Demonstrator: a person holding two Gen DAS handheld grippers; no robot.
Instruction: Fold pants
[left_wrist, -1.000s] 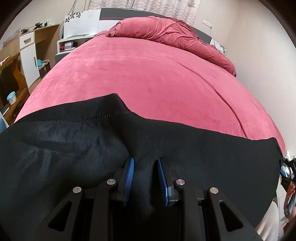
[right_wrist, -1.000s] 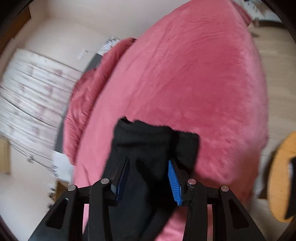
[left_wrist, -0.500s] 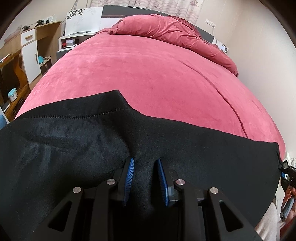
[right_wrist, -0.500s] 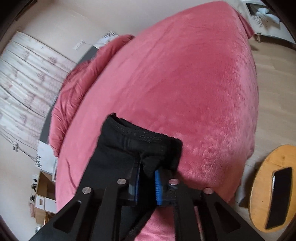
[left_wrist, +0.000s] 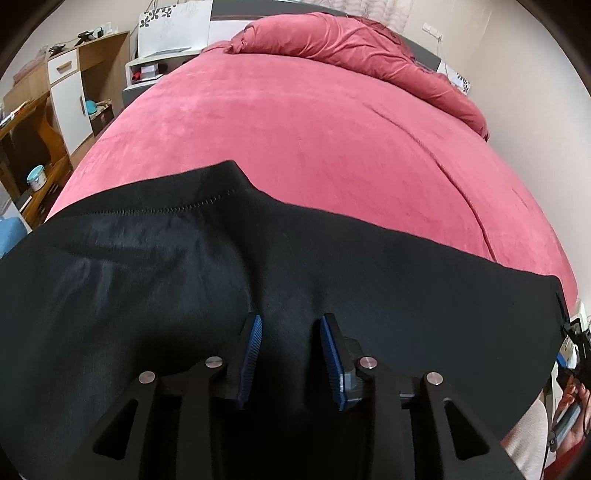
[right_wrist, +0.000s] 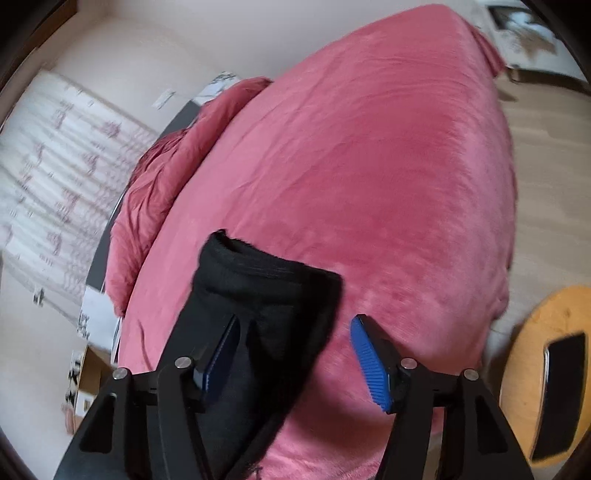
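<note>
At nine o'clock of the left view we see a wooden desk (left_wrist: 33, 122); the pink bed (left_wrist: 314, 140) fills the middle, bare toward twelve. The black pants (left_wrist: 147, 266) lie across the bed's near edge. Our left gripper (left_wrist: 290, 354) has its pads part-way apart with a ridge of the pants between them; we cannot tell whether they pinch it. Our right gripper (right_wrist: 291, 354) is spread wide, left pad on the waistband end. A round table (right_wrist: 546, 362) sits at four o'clock.

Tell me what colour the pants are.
Black pants, shown best in the left wrist view.
</note>
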